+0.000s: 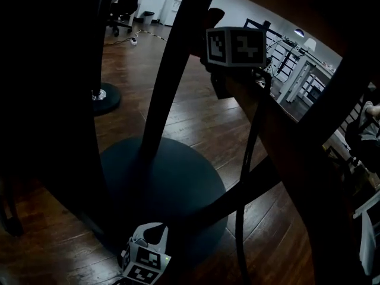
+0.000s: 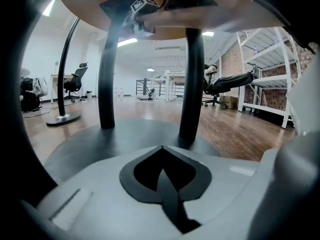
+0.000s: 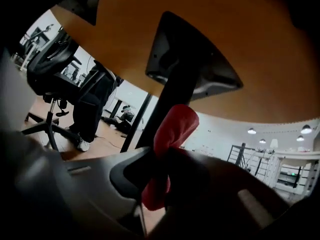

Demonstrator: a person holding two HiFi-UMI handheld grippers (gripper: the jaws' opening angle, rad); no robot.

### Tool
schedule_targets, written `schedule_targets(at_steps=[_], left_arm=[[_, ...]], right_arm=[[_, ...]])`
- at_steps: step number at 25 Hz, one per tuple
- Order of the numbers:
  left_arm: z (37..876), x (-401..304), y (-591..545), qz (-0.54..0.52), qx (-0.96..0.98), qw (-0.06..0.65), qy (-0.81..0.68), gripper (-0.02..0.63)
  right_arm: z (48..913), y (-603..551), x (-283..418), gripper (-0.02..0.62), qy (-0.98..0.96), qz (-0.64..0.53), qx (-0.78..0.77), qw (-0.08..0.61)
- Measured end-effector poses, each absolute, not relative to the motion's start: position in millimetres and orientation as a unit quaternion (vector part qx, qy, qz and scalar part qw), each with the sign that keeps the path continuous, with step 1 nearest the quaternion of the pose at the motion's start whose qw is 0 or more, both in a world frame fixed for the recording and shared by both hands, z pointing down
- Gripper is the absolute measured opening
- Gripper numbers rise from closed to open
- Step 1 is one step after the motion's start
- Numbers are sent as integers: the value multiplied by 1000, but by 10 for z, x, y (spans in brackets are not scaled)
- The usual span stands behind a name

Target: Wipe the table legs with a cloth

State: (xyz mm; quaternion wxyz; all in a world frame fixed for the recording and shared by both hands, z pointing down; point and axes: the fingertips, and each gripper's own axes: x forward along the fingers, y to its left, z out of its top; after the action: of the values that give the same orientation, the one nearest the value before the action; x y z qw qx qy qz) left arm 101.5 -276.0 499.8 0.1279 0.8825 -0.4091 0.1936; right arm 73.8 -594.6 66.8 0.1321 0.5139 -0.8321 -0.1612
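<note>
I am looking under a wooden tabletop (image 3: pixel 210 39). A black table leg (image 1: pixel 172 70) slants up from a round dark base (image 1: pixel 172 183). My right gripper (image 3: pixel 162 164) is shut on a red cloth (image 3: pixel 172 129) and holds it against the leg (image 3: pixel 175 94) just below the mounting plate. Its marker cube (image 1: pixel 234 46) shows high beside the leg. My left gripper (image 2: pixel 162 171) is shut with nothing in it, low over the base (image 2: pixel 115 139), facing two legs (image 2: pixel 192 84). In the head view the left gripper (image 1: pixel 151 233) sits at the base's near edge.
A second black leg (image 2: pixel 107 74) rises left of the first. A lamp stand's foot (image 1: pixel 104 97) stands on the wooden floor behind. An office chair (image 3: pixel 50 59) and a person's legs (image 3: pixel 92 104) are near. White shelving (image 2: pixel 270 84) stands to the right. A cable (image 1: pixel 249 159) hangs from the right gripper.
</note>
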Motion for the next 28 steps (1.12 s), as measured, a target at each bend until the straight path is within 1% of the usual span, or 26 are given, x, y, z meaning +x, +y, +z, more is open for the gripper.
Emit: schedule_targets(at_steps=[3, 5, 10, 14, 18, 28], left_arm=[[4912, 1093, -2688, 193, 887, 131, -399, -6], [4883, 1091, -2709, 189, 887, 131, -401, -6], [5056, 1085, -2796, 184, 886, 129, -406, -6], [4891, 1092, -2763, 178, 885, 132, -410, -6], [4864, 971, -2809, 170, 882, 138, -416, -6], [4929, 895, -2835, 177, 877, 144, -423, -6]], right_arm=[[95, -5877, 664, 46, -830, -196, 509, 114], [-122, -5836, 607, 46, -829, -213, 506, 108], [-125, -5836, 513, 46, -825, -232, 504, 112], [12, -5863, 448, 46, -821, -241, 503, 120], [361, -5883, 381, 45, -820, -246, 496, 141], [2066, -5894, 309, 46, -844, -204, 444, 219]])
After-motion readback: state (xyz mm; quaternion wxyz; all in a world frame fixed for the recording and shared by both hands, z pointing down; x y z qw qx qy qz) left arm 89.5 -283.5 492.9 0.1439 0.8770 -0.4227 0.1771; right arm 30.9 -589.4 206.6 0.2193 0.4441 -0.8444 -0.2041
